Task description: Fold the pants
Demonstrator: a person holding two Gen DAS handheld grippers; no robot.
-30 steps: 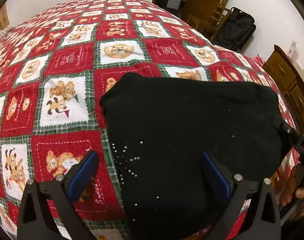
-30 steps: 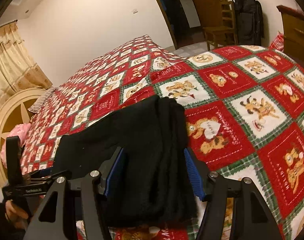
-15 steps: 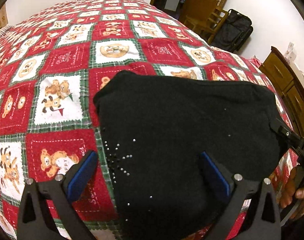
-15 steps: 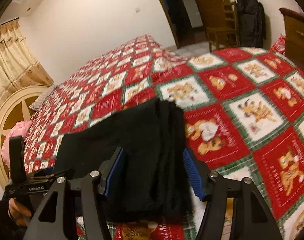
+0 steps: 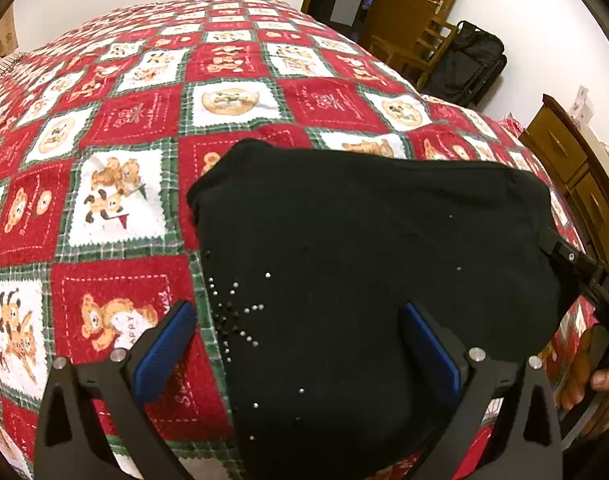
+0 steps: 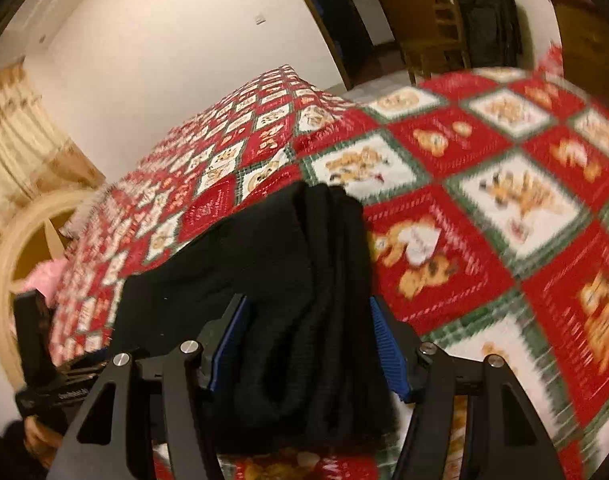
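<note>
Little has shifted since a second ago: the left wrist view has crept slightly over the quilt, and the right wrist view, sharp before, is now smeared by motion blur, with the folded stack still between its pads

Left wrist view: the black pants [image 5: 368,264] lie folded on the red, white and green teddy-bear quilt [image 5: 116,196], filling the middle and lower right of the frame, with a scatter of small silver studs [image 5: 236,312] near their lower left edge. The left gripper [image 5: 300,344] is released, its blue pads spread wide; the left pad sits over bare quilt just beside the fabric edge, the right pad over the pants, neither pinching cloth. At the right edge the other tool and the fingers of a hand [image 5: 584,372] show beside the pants. A wooden chair [image 5: 420,48] and a black bag [image 5: 468,64] stand at upper right, a wooden dresser [image 5: 572,168] at right.

Right wrist view: the pants [image 6: 288,280] show as a thick layered stack in the lower centre, running up from the right gripper [image 6: 308,344]. Its blue pads flank the stack's end on both sides and seem to press it, though blur makes contact hard to confirm. The quilt [image 6: 484,208] fills the right, a curtain [image 6: 20,152] the left
</note>
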